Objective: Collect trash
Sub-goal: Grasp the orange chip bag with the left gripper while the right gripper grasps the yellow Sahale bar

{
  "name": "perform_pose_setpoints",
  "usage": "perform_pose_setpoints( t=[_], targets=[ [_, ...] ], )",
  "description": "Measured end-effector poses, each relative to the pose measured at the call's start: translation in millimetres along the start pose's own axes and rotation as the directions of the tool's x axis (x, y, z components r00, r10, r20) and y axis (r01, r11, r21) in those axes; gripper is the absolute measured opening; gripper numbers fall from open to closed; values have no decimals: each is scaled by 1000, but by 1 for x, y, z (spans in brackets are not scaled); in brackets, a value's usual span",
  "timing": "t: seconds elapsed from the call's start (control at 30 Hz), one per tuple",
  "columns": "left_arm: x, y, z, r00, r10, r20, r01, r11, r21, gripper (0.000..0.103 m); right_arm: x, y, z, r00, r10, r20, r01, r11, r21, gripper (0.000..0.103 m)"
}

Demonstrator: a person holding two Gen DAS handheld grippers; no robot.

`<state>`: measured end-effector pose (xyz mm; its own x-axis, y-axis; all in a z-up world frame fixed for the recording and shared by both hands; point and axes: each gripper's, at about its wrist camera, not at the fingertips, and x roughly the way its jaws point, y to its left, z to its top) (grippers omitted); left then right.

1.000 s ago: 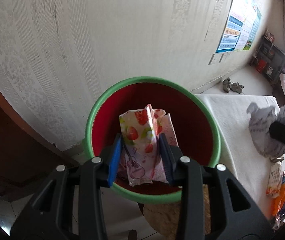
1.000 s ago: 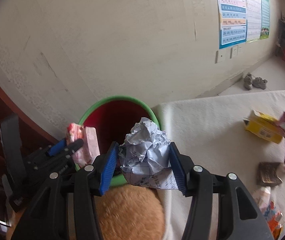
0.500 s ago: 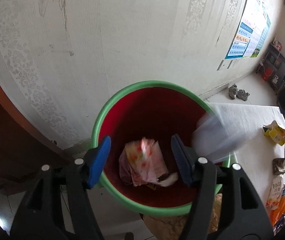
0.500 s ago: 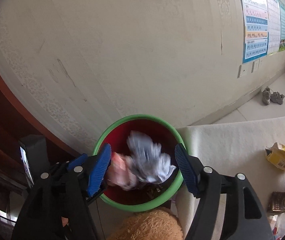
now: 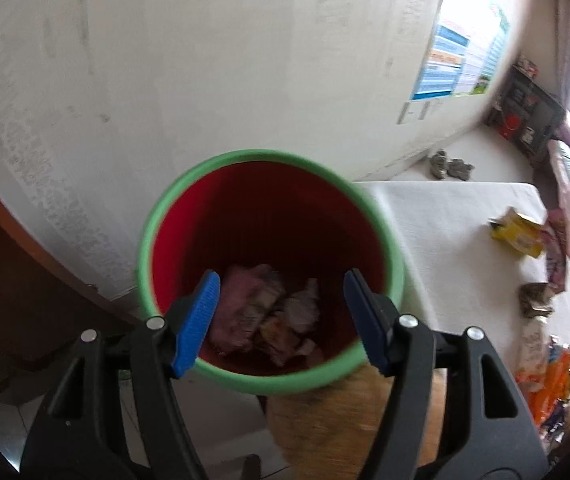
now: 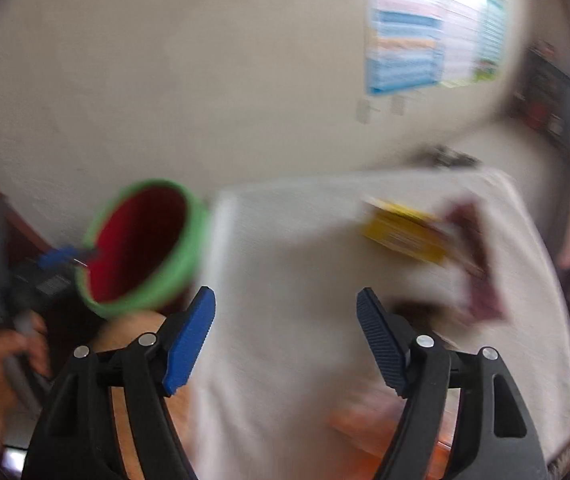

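A red bin with a green rim point(image 5: 157, 224) stands left of the white-clothed table point(image 5: 453, 216). Inside lie a strawberry-print wrapper point(image 5: 241, 308) and crumpled white paper point(image 5: 305, 308). My left gripper point(image 5: 281, 320) is open and empty above the bin's mouth. My right gripper point(image 6: 287, 340) is open and empty over the table's left part; this view is blurred. The bin point(image 6: 193, 232) shows at its left. On the table lie a yellow box point(image 5: 519, 234), a purple wrapper point(image 5: 557, 248), a brown wrapper point(image 5: 535, 300) and orange packets point(image 5: 545, 380).
A pale patterned wall point(image 5: 205, 60) with a poster point(image 5: 461, 64) rises behind the bin. A dark wooden door point(image 5: 1, 280) stands at left. Shoes point(image 5: 449, 166) lie on the floor beyond the table. A tan furry cushion point(image 5: 325, 416) sits below the bin.
Both grippers opened and dropped their loads into the bin: the strawberry wrapper from the left, the crumpled paper from the right. The right gripper has since swung right over the table.
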<state>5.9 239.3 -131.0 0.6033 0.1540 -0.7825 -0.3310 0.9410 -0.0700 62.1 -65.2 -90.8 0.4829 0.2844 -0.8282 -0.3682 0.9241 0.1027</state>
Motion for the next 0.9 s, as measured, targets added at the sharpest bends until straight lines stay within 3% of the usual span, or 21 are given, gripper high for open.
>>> perform_pose_setpoints(
  t=[0.13,0.23,0.33,0.37,0.5,0.6,0.73,0.9],
  targets=[
    [-11,-48,-9,997,-77,-10,78,995,61,63,-7,-80,-50,993,-103,-52,109,985,137,71],
    [-21,-100,-27,984,-173,-51,178,973,146,63,0,-130,-89,978,-137,-155,176,946,274,71],
    [-30,-162,-56,957,-264,-119,288,915,284,63,-4,-153,-107,982,-58,-182,125,914,387,70],
    [-31,-189,-70,938,-302,-168,342,881,326,63,-8,-154,-109,981,-68,-184,136,910,391,70],
    [-30,-257,-105,878,-384,-285,470,801,371,63,-19,-157,-104,987,-82,-141,134,901,412,70],
    [-21,-300,-127,864,-372,-341,493,765,414,62,-28,-158,-99,988,-112,-110,148,898,414,71],
    [-2,-331,-137,881,-317,-351,457,762,459,62,-30,-162,-105,988,-104,-117,145,892,428,71],
    [12,-343,-136,866,-319,-386,476,762,439,44,-31,-163,-106,989,-82,-125,129,894,429,71]
  ],
)
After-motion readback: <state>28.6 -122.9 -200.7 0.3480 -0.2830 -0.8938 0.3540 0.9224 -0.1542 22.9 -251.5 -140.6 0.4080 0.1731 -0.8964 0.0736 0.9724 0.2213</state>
